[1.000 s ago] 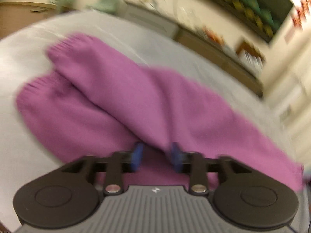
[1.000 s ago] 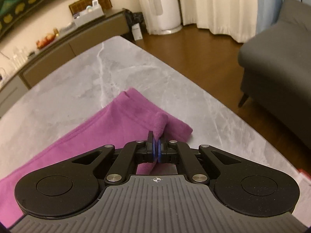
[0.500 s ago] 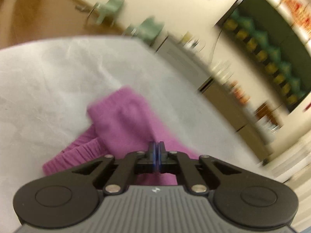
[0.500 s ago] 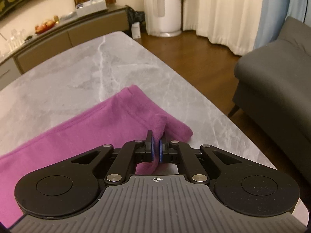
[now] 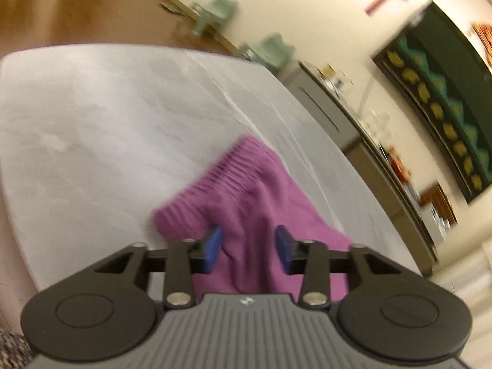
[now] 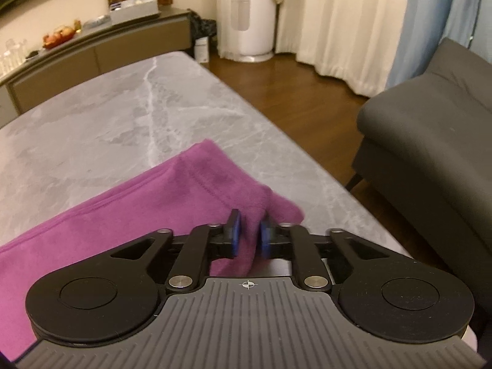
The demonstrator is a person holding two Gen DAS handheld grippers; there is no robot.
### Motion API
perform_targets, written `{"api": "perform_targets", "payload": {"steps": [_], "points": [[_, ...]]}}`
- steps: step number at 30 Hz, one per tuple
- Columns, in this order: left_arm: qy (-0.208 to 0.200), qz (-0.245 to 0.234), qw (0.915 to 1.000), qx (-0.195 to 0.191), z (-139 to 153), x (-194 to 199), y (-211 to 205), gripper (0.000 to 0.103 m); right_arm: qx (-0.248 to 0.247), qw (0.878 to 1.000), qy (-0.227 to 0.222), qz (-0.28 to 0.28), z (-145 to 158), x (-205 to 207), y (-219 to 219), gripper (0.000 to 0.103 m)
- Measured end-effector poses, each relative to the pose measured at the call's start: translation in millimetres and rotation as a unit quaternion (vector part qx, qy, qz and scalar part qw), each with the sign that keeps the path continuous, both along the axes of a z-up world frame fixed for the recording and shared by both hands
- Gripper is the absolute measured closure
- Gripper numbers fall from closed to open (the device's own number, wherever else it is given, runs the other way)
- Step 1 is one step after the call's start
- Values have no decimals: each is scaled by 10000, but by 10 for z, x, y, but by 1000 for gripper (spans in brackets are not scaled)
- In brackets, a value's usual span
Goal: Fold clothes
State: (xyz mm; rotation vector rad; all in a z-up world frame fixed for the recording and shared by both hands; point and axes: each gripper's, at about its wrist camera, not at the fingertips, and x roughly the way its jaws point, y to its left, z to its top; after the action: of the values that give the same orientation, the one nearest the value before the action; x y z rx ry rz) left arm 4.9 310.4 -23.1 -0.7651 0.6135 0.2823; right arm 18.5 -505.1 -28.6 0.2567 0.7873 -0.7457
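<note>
Grey marbled stone forms the desk [image 6: 101,117], with a sideboard along the wall behind it and a dark sofa off to one side. On this desk lies a purple knit garment [image 6: 129,212], apparently trousers, stretched between the two views: the ribbed cuffs [image 5: 233,169] show at the left wrist camera, a stitched hem at the right. The left tongs [image 5: 248,247] stand well apart, with a raised fold of cloth between the blue pads but not pinched by them. The right tongs [image 6: 249,238] are parted too, more narrowly, and a ridge of fabric stands up between them; whether the pads touch it cannot be told. Judging by this, the step in hand is either a release of the cloth or a closing in to grip it; the blurred left view does not settle which. Any further fold would call for both ends gripped and carried evenly, keeping edges aligned.
</note>
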Motion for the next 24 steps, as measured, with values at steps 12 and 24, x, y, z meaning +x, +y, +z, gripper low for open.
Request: {"api": "perform_targets", "payload": {"steps": [12,24], "points": [[416,-462,9959,654,-72,285,-61,74,-1464,9596,-1483,1892,822,-370,1603,46],[-228,-479,9981,327,68,-76,82,77,-1463,7495,-1501,6279,542,-694,4492,44]]}}
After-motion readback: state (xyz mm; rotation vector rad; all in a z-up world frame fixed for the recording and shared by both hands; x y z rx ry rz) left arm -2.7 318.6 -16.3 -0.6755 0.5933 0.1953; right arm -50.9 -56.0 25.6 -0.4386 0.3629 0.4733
